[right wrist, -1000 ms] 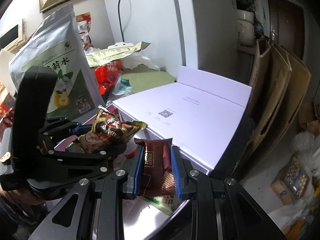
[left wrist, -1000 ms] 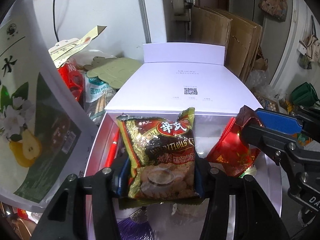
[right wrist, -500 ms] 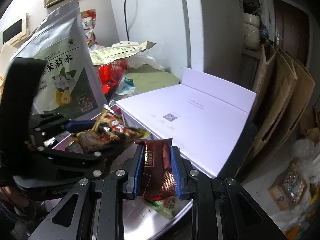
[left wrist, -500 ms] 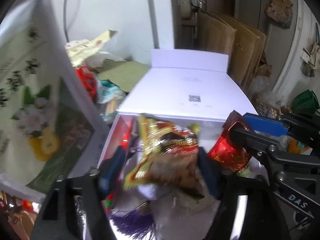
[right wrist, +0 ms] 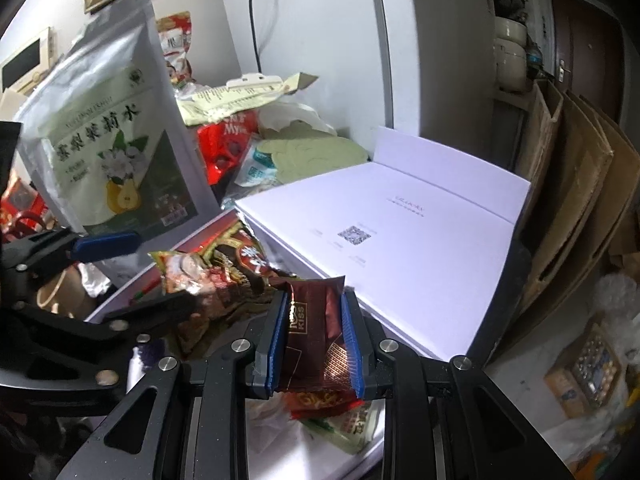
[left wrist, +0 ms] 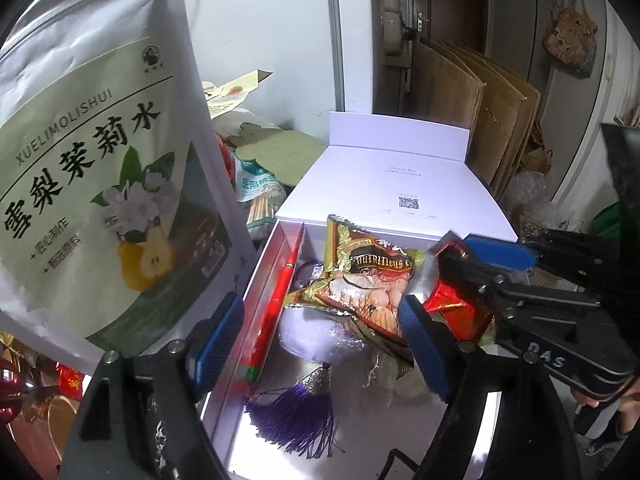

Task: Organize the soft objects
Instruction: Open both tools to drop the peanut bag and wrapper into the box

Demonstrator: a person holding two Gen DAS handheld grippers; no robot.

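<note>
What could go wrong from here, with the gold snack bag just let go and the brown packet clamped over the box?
1. The gold snack bag lies tilted on the purple tasselled sachet, touching the left gripper's right pad; a retreat might drag it.
2. The right gripper holds the brown packet above the white box's near edge; released there, it could slide out.
3. The tall tea pouch stands close and could topple.

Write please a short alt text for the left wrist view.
The left claw, open, hangs over a white box where a snack packet lies on a purple tassel sachet. At right, the right claw grips a red wrapper.
</note>
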